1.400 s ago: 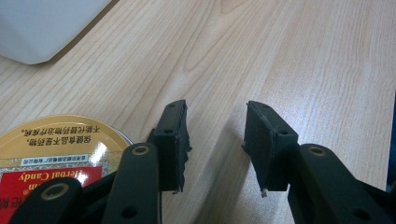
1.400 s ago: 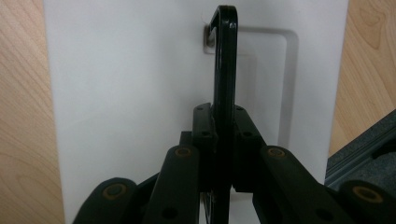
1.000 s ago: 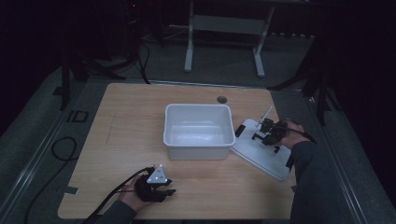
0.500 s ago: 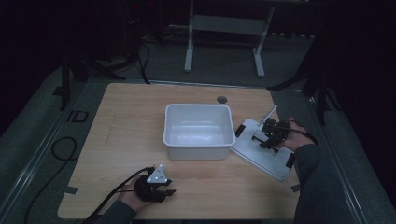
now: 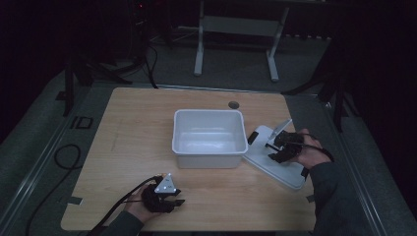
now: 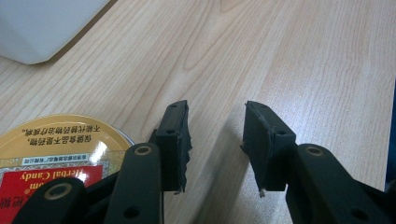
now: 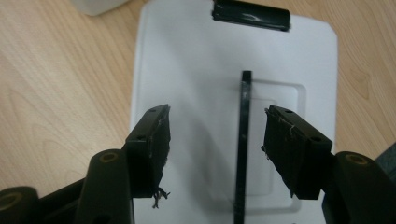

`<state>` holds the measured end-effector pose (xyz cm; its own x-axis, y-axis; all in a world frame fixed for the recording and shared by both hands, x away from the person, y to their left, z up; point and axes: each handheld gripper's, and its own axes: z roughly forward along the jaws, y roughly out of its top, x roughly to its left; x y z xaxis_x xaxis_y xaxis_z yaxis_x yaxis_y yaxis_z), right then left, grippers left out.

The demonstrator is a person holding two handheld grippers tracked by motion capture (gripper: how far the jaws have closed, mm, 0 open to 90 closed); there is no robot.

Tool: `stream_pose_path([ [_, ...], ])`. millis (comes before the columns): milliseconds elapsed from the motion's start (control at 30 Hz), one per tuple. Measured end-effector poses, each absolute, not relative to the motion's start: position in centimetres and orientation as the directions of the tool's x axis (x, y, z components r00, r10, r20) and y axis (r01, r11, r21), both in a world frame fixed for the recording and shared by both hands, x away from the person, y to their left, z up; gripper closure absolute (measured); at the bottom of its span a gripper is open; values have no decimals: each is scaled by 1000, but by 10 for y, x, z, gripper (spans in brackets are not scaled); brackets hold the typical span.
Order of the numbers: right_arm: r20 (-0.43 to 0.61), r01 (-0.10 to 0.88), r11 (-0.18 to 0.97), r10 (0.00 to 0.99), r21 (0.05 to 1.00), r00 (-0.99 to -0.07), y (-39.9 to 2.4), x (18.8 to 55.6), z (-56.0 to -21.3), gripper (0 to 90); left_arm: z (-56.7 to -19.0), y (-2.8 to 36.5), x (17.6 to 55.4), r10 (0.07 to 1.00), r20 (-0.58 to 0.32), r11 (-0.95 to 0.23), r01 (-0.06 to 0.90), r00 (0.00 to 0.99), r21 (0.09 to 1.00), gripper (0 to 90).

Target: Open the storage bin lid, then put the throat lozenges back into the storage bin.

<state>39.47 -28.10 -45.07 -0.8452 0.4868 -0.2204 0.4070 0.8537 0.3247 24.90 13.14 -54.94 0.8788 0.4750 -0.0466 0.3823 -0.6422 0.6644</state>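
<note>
A dim lab or studio: bare wooden table (image 5: 137,142), metal stand legs (image 5: 235,46), floor cables (image 5: 64,157).

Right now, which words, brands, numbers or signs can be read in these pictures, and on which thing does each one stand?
"Herbal Candy": white letters on the red band of the round gold tin, upside down in the left gripper view.
Two lines of small Chinese print on the tin's gold rim: too small to read with certainty.
The white lid and the white tub: no text can be seen.
</note>
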Motion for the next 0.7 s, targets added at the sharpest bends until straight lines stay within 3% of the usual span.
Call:
stream_pose_path([
  [333, -202, 380, 815, 500, 436, -842, -277, 369, -460, 418, -547, 133, 248, 483, -38, -640, 382, 875, 667, 602],
  [700, -172, 367, 786, 504, 497, -847, -268, 349, -479, 461, -536, 136, 246, 490, -29, -611, 367, 871, 701, 595],
])
